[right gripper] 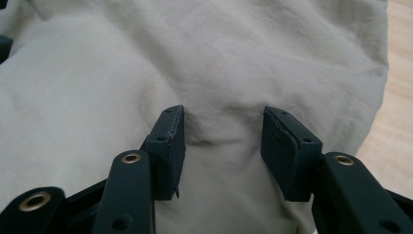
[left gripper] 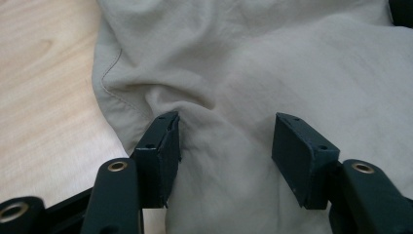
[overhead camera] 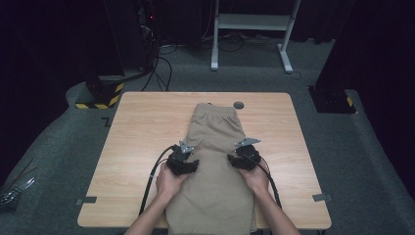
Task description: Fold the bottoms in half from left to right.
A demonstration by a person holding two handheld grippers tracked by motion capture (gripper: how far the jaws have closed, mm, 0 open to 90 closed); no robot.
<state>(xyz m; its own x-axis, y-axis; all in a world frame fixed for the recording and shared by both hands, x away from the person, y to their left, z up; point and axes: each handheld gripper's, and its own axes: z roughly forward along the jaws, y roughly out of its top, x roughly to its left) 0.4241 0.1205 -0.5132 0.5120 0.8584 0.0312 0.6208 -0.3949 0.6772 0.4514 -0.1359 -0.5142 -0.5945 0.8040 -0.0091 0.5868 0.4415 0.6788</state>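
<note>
A beige garment (overhead camera: 215, 142), folded into a long strip, lies down the middle of the wooden table (overhead camera: 142, 132), its elastic waistband at the far end and its near end hanging over the front edge. My left gripper (overhead camera: 184, 164) rests on the strip's left edge and my right gripper (overhead camera: 244, 158) on its right side, each held by a hand. In the left gripper view the left gripper (left gripper: 226, 126) is open over the cloth (left gripper: 253, 63), with a fold beside its left pad. The right gripper (right gripper: 224, 119) is open too, a low ridge of cloth (right gripper: 219, 58) between its pads.
A small grey disc (overhead camera: 239, 105) sits at the table's far edge. Tape marks (overhead camera: 87, 199) lie at both front corners. Beyond the table stand a white frame (overhead camera: 252, 22), a striped black base (overhead camera: 100, 95) and floor cables (overhead camera: 164, 68). Bare wood flanks the garment.
</note>
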